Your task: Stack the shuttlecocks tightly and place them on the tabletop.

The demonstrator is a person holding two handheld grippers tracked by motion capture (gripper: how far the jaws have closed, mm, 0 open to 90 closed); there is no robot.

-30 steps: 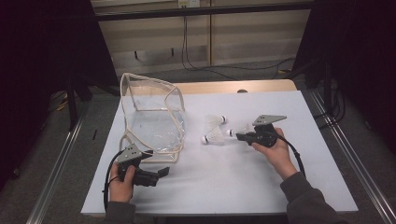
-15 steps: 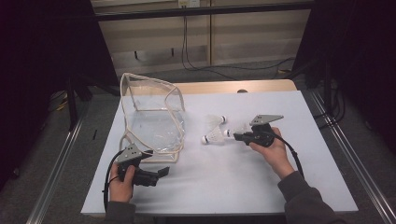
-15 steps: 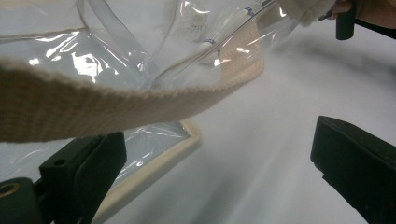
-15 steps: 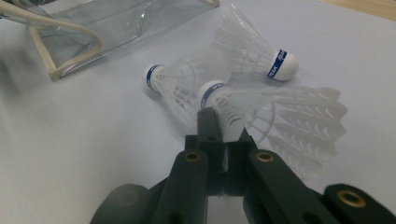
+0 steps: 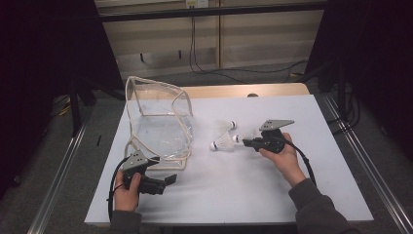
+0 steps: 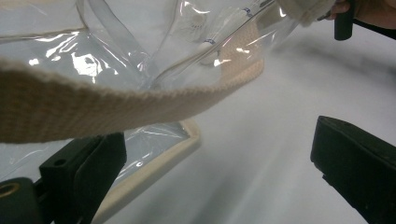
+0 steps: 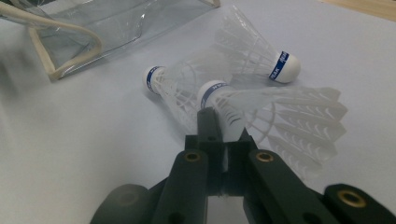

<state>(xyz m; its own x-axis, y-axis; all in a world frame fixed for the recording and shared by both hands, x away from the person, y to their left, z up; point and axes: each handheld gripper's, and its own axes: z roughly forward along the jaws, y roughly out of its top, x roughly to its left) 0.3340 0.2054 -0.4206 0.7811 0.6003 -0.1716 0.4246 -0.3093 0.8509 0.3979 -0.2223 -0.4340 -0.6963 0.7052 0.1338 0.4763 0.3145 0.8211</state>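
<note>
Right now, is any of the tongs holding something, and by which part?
The right tongs are shut on a shuttlecock, by its feather skirt just behind the cork. The left tongs are open, holding nothing.

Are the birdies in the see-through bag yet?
Not yet. The clear bag looks empty. The right gripper is shut on one shuttlecock; two more shuttlecocks lie on the table. The left gripper is open beside the bag. All three remain.

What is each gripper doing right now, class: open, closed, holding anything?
Left gripper: open, holding nothing, beside the clear bag.
Right gripper: closed on a shuttlecock.
</note>
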